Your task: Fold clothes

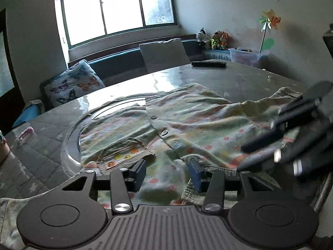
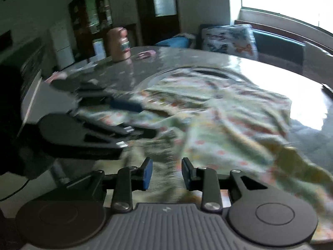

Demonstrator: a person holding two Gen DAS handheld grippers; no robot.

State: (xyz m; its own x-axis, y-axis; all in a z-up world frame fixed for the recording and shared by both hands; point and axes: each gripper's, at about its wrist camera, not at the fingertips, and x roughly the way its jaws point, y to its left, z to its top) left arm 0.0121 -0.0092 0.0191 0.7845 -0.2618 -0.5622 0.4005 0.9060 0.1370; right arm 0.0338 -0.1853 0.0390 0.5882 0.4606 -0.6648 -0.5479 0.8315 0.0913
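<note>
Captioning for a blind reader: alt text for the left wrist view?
Open left gripper over a dotted pastel button-up shirt spread on a glossy table; the right gripper enters blurred at right.

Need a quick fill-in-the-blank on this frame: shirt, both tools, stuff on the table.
1. The shirt lies spread on the ____.
2. The left tool has its jaws ____, nothing between them.
3. On the far side of the table lies a black ____.
4. The cushion on the bench is printed with ____.

Missing words: table; open; remote; butterflies
</note>
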